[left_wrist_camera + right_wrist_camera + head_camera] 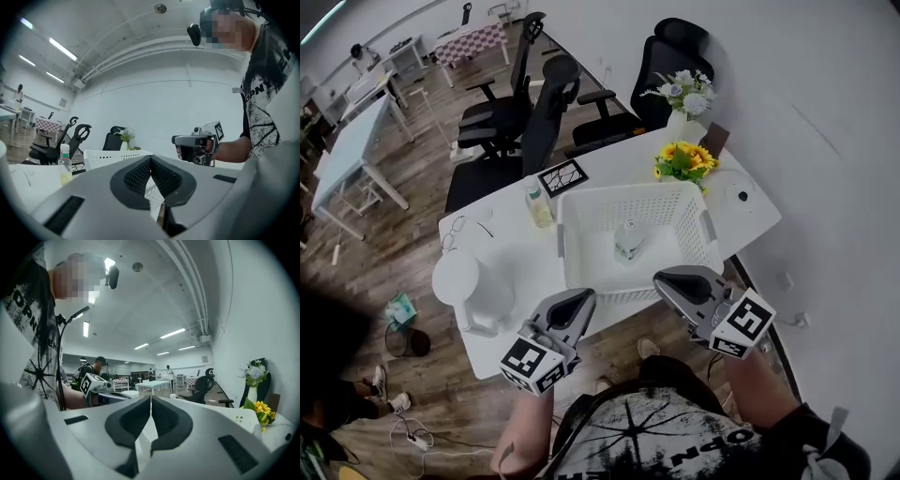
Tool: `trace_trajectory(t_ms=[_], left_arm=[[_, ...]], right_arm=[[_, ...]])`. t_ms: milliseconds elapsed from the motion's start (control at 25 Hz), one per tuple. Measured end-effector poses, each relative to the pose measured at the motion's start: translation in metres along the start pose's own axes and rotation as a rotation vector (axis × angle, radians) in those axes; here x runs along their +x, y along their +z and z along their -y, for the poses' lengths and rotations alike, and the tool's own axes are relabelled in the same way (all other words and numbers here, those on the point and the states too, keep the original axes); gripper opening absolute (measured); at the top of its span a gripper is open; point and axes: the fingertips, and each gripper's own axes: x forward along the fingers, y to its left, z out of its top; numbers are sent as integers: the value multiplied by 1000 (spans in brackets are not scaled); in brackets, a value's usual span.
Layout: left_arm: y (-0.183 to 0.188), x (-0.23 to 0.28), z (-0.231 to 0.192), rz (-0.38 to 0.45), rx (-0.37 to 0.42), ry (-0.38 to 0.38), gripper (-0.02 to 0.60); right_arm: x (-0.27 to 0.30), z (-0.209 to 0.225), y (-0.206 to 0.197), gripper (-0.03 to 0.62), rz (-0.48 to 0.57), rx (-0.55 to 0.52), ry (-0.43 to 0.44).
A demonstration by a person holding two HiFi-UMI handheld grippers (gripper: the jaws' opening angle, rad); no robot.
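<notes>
Head view: looking steeply down from above the near side of the white basket (pixel 619 292), taking in its whole table (pixel 517 274) and both grippers just in front of it.

Left gripper view: riding low on the left gripper (pixel 579 302), just off the basket's near-left corner, facing across the basket toward the right gripper (pixel 175 139) and a plain wall.

Right gripper view: riding the right gripper, just off the basket's near-right corner, facing back over the basket's rim toward the left gripper and the open room.

Shared: the basket is showing in all three views. Each gripper view is catching the other gripper.
</notes>
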Motion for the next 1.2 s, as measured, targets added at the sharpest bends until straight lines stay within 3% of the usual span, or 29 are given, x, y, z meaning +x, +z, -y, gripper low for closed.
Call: trace_trajectory(t_ms=[280, 400, 600, 640, 720, 920, 1200], left_arm=[[5, 29, -10, 7, -20, 121, 11], [1, 37, -12, 13, -46, 157, 11], [-3, 41, -15, 6, -60, 221, 11], [-4, 41, -16, 5, -68, 230, 11], [-7, 41, -16, 5, -81, 246, 11], [-10, 37, -20, 28, -100, 268, 11], [-14, 29, -26, 43, -119, 290, 11]], right_arm=[[19, 46, 20, 23, -13, 16, 171], [34, 69, 13, 23, -66, 39, 212], [66, 95, -21, 26, -249, -49, 233], [71, 99, -29, 41, -281, -68, 235], [82, 107, -45, 130, -344, -94, 233], [104, 121, -87, 187, -481, -128, 222], [122, 131, -120, 198, -545, -88, 214]])
